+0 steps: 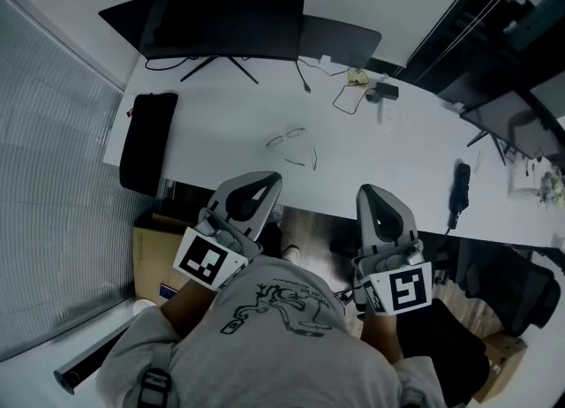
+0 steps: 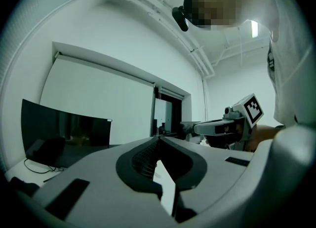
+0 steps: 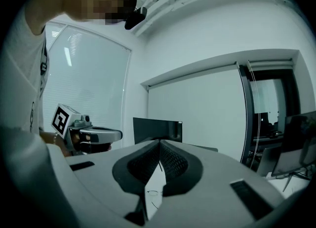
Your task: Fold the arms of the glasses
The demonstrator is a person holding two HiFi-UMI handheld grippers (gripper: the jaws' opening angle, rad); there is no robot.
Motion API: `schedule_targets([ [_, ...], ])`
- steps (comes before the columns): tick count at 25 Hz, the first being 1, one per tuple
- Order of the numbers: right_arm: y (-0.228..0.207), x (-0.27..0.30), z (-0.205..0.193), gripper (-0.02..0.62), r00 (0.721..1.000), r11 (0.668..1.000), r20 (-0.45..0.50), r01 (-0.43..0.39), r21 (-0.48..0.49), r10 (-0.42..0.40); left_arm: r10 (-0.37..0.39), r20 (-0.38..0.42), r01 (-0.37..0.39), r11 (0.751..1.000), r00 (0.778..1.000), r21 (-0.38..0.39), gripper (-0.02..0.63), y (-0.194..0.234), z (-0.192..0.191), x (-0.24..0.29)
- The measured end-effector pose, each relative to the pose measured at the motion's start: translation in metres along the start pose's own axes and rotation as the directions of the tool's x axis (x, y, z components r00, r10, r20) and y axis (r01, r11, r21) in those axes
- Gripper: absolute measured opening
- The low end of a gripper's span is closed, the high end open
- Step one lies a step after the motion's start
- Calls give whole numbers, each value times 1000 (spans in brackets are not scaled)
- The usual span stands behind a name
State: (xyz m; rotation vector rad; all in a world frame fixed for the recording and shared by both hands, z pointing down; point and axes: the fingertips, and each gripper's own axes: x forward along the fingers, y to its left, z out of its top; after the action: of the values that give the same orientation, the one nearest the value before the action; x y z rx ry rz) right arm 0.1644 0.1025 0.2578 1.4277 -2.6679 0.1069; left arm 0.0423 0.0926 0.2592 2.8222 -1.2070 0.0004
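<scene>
Lying mid-frame on white table (image 1: 221, 115) — glasses (image 1: 287, 138), arms open, untouched. Left gripper (image 1: 269, 178) and right gripper (image 1: 367, 191) — lower frame, near table's front edge, jaws closed tip to tip, empty.

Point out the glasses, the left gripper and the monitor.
Glasses (image 1: 285, 137), head view: front frame, between the lenses.
Left gripper (image 1: 272, 177), head view: its closed jaw tips.
Monitor (image 1: 221, 22), head view: middle of its dark panel.

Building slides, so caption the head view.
Left gripper and right gripper, shut, hover before the desk; glasses lie untouched.
</scene>
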Motion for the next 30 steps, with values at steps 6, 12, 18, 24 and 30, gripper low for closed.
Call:
schedule_targets([
  [6,-9,46,2,8,1000,1000,-19,-2,-6,2,-5,-17,5,1000,1000,-6,21,42,-3,20],
  [12,-10,91,11,8,1000,1000,-27,-2,-24,2,-12,-19,12,1000,1000,-15,21,84,-3,32],
  [18,-19,128,14,8,999,999,-37,37,-39,-38,-47,-1,47,998,999,-30,23,121,-2,46],
  [24,-31,156,4,8,993,994,-62,95,-48,-98,-108,-17,107,994,994,-35,23,150,-22,64],
  [30,-33,176,-6,8,991,994,-90,92,-57,-97,-137,-56,135,990,989,-29,24,167,-44,76],
])
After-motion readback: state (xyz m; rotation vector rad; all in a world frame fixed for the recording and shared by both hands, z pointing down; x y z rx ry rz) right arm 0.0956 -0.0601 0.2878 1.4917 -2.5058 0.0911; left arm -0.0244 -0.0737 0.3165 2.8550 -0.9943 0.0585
